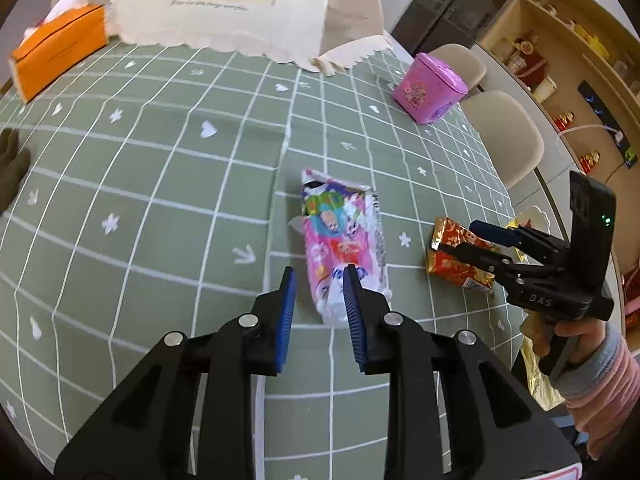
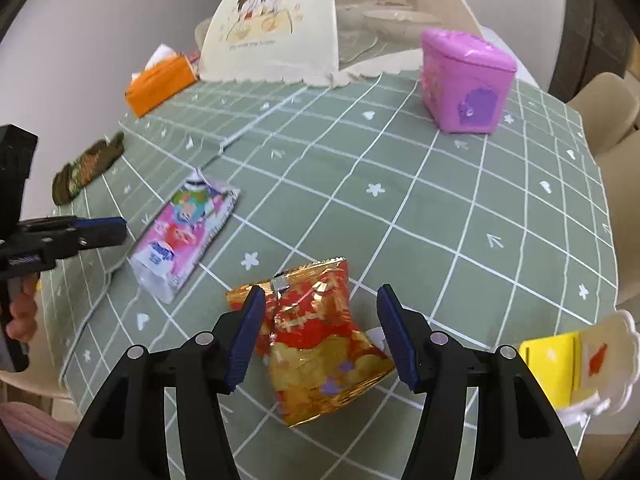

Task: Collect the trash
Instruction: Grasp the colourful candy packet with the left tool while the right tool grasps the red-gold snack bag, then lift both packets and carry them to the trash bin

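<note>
Writing first: the right gripper's (image 1: 490, 240) black body carries the raised letters "DAS", read in the left wrist view at right of frame; a green light glows on the block above it. The cream food cover (image 2: 276, 28) at top centre of the right wrist view bears large brush characters over two cartoon children, with a line of small print beneath (too fine to read). The pink-and-white wrapper (image 1: 344, 248) is printed with cartoon figures and blurred lettering, not legible. The red-and-gold snack bag (image 2: 320, 336) shows gold script, also unreadable. Left gripper (image 1: 318, 294), lower centre of its own view: jaws partly apart, nothing clamped; the pink-and-white wrapper lies flat on the green checked tablecloth (image 1: 160, 200) just past the tips, its near end behind the right-hand blue pad (image 1: 354, 320). Right gripper, lower centre of its own view: jaws spread wide, pads either side of the red-and-gold snack bag, which lies crumpled on the cloth between them, not pinched. Pink lidded bin (image 2: 466, 84) stands upper right; orange tissue box (image 2: 160, 86) upper left; a dark crumpled wrapper (image 2: 86, 170) at the left table edge.
</note>
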